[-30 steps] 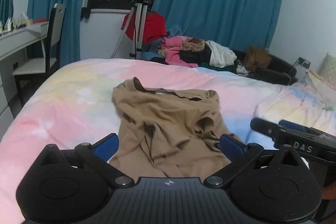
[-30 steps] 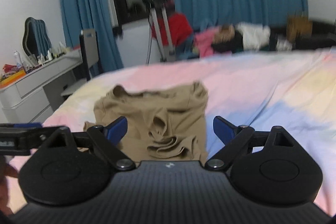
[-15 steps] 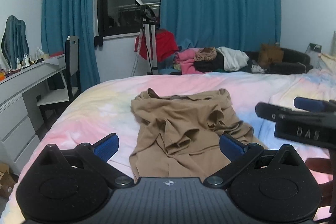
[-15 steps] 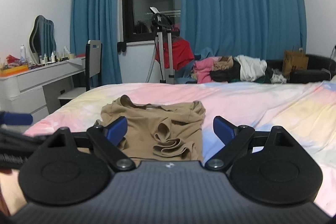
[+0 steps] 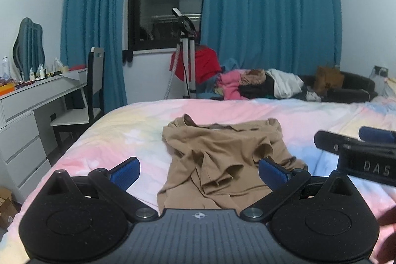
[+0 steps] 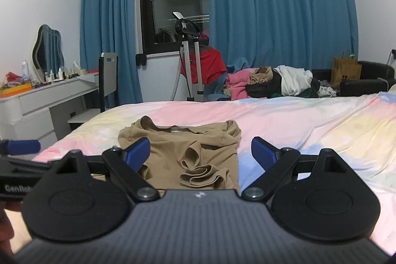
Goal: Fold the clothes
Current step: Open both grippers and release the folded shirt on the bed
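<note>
A: Start at the tools. How did the left gripper (image 5: 199, 168) stand?

B: Its blue pads (image 5: 125, 171) were spread wide with nothing between them, held low over the near edge of the bed (image 5: 138, 123). The right gripper (image 6: 200, 152) was the same, jaws wide apart and empty, just beside the left one; its black body showed at the right edge of the left view.

A: And the garment?

B: The tan shirt (image 5: 222, 160) lay rumpled on the pastel bedspread, straight ahead of both grippers, collar away from them, the near hem bunched into folds. Neither tool touched it.

A: What had changed over the last second?

B: Both views had swung up and steadied. A second earlier the shirt filled the frame and the right view was blurred; half a second on, the window (image 5: 168, 4) and curtains (image 5: 267, 16) were in frame and they stayed put. The shirt itself had not shifted.

A: Meaning?

B: I judged that folding had not begun; the person had squared up to the shirt. Both hands were nearly level, tilted a little down, side by side. Flattening the bunched hem looked like the first need.
</note>
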Tool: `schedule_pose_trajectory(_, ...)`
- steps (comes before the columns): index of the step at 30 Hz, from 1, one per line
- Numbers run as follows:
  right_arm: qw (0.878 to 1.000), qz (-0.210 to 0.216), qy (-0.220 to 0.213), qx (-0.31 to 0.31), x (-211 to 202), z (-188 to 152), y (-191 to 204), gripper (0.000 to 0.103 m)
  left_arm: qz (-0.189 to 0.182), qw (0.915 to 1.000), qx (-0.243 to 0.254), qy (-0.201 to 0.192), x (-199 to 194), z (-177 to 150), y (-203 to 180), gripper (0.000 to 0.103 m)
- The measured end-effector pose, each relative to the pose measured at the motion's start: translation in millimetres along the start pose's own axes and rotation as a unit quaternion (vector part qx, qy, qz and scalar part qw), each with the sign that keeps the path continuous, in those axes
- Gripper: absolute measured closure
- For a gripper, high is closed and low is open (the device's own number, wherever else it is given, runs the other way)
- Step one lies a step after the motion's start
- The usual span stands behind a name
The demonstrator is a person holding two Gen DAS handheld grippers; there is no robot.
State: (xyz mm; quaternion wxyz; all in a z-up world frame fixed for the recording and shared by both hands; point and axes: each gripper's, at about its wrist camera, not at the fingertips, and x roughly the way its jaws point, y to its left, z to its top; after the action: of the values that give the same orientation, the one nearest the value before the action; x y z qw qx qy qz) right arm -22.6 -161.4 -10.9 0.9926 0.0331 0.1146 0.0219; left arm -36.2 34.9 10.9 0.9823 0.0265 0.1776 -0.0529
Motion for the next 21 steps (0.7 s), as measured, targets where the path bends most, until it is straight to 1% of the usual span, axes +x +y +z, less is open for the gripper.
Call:
schedule_pose_trajectory(3,1.0,0.002,0.017,-0.003,3,0,1,0.013,-0.007,1.0,-0.002,0.001,2,1,1,0.0)
schedule_pose_trajectory(6,0.999,0.005,0.044,0.02,10,-1,-3,0.014,-0.016,0.9996,-0.005,0.021,7,0,0,0.0)
schedule_pose_trajectory(7,0.998,0.003,0.051,0.025,12,-2,-4,0.034,-0.016,0.9995,-0.005,0.027,8,-1,0,0.0)
schedule_pose_trajectory(9,0.998,-0.014,0.062,0.022,15,-4,-3,0.056,-0.017,0.9994,-0.005,0.031,9,-2,0,0.0)
schedule_pose_trajectory(10,0.997,-0.019,0.065,0.022,15,-5,-2,0.055,-0.016,0.9994,-0.004,0.03,9,-2,0,0.0)
schedule_pose_trajectory(12,0.997,-0.014,0.065,0.026,16,-8,-3,0.054,-0.016,0.9995,-0.004,0.028,8,-2,0,0.0)
schedule_pose_trajectory(13,0.998,-0.009,0.064,0.024,16,-9,-2,0.05,-0.016,0.9995,-0.004,0.028,8,-2,0,0.0)
schedule_pose_trajectory(14,0.998,-0.01,0.061,0.017,15,-9,0,0.041,-0.017,0.9994,-0.005,0.029,7,-2,1,0.0)
schedule_pose_trajectory(15,0.998,-0.015,0.057,0.008,15,-9,2,0.011,-0.018,0.9993,-0.007,0.032,8,-2,1,0.0)
schedule_pose_trajectory(16,0.999,-0.02,0.049,0.001,13,-8,4,0.0,-0.018,0.9992,-0.009,0.035,8,-2,2,0.0)
schedule_pose_trajectory(19,0.999,-0.032,0.016,-0.008,4,-5,8,0.0,-0.015,0.9986,-0.019,0.046,10,-2,7,0.0)
schedule_pose_trajectory(21,0.999,-0.033,0.003,-0.009,2,-2,8,0.0,-0.017,0.9979,-0.032,0.053,11,-2,10,0.0)
